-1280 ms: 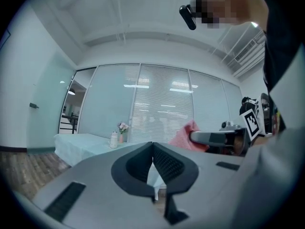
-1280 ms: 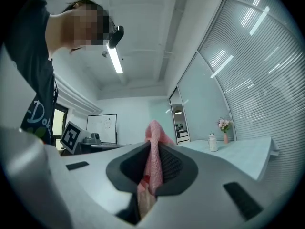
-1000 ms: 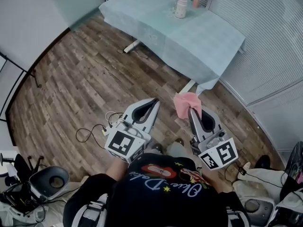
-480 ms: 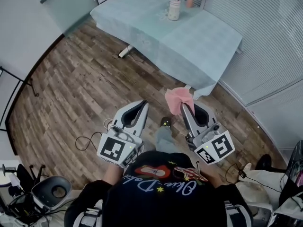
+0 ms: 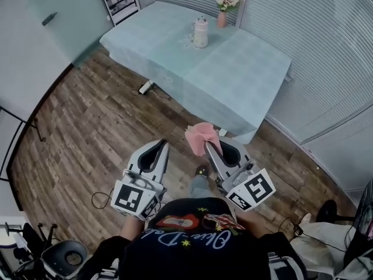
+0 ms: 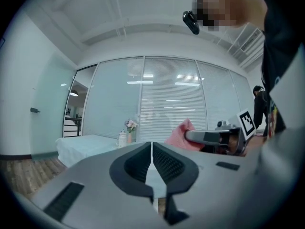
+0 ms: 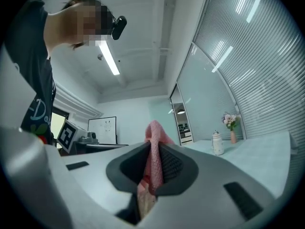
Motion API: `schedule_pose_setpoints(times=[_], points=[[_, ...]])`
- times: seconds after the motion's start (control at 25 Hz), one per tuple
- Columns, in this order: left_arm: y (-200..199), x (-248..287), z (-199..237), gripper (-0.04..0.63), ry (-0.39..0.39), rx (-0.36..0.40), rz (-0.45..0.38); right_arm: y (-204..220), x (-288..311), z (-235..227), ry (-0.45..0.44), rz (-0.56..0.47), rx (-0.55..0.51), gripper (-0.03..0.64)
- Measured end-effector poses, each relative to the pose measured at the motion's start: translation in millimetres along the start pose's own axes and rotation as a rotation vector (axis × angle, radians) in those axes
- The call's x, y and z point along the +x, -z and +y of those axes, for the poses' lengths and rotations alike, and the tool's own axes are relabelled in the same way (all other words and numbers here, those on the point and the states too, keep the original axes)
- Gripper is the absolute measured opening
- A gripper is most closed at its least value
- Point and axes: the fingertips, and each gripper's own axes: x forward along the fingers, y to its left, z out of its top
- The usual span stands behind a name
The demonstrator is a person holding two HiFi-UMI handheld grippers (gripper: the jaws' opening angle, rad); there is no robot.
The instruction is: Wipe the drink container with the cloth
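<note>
Pink cloth [image 5: 199,135], one, gripped by right tool [image 7: 153,149]

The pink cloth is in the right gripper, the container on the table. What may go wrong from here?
1. The vase stands close beside the drink container; a wiping stroke may knock it over.
2. The left gripper is shut and empty, so nothing steadies the container; it might tip.
3. A power strip lies by the table; feet could catch it.

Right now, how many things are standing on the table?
2: the white drink container stands near the far edge of the table, and a pink vase of flowers stands just right of it, farther back. Nothing looks hidden.
</note>
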Motion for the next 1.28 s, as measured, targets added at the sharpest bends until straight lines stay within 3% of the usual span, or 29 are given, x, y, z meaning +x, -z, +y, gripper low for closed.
schedule_pose_setpoints(times=[0.32, 0.52, 0.68, 1.28], points=[[-10.1, 66.9, 18.0, 0.003, 0.010, 0.014, 0.045, 2.8, 16.0, -63.2, 0.023, -0.032, 0.045, 0.026], [-10.4, 101.1, 32.3, 0.003, 0.042, -0.048, 0.054, 6.0, 21.2, -94.7, 0.058, -0.040, 0.053, 0.026], [-5.4, 126.7, 33.4, 0.003, 0.056, -0.032, 0.083, 12.8, 25.1, -117.6, 0.073, -0.024, 0.068, 0.026], [-3.9, 208.6, 36.5, 0.003, 0.117, -0.067, 0.065, 12.5, 49.9, -177.3, 0.079, 0.005, 0.025, 0.026]])
